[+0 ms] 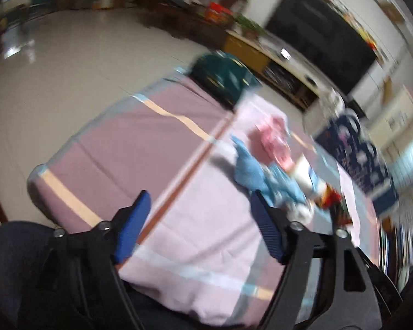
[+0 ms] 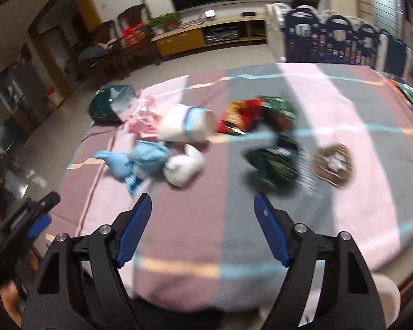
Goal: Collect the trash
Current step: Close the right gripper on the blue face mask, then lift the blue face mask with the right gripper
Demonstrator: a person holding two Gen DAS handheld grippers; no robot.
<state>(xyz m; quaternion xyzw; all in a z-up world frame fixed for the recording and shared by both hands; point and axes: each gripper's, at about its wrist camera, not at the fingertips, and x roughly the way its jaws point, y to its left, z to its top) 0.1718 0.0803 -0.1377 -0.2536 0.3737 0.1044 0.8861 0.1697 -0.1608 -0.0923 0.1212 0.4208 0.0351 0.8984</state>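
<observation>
Both tongs, left and right, stand spread and empty. One white cup, one blue wrapper, one white wad, two dark packets lie mid-frame on a striped bed. Tiled floor at left.

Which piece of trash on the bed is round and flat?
The brown round paper plate, farthest right, alone; the other trash is crumpled or bulky.

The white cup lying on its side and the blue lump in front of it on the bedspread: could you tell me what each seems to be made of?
The white cup looks like coated paper or thin plastic: smooth, matt, with a stiff round rim and a blue band. The blue lump looks like soft, crumpled plastic film or cloth, since it folds loosely; blur leaves that open.
</observation>
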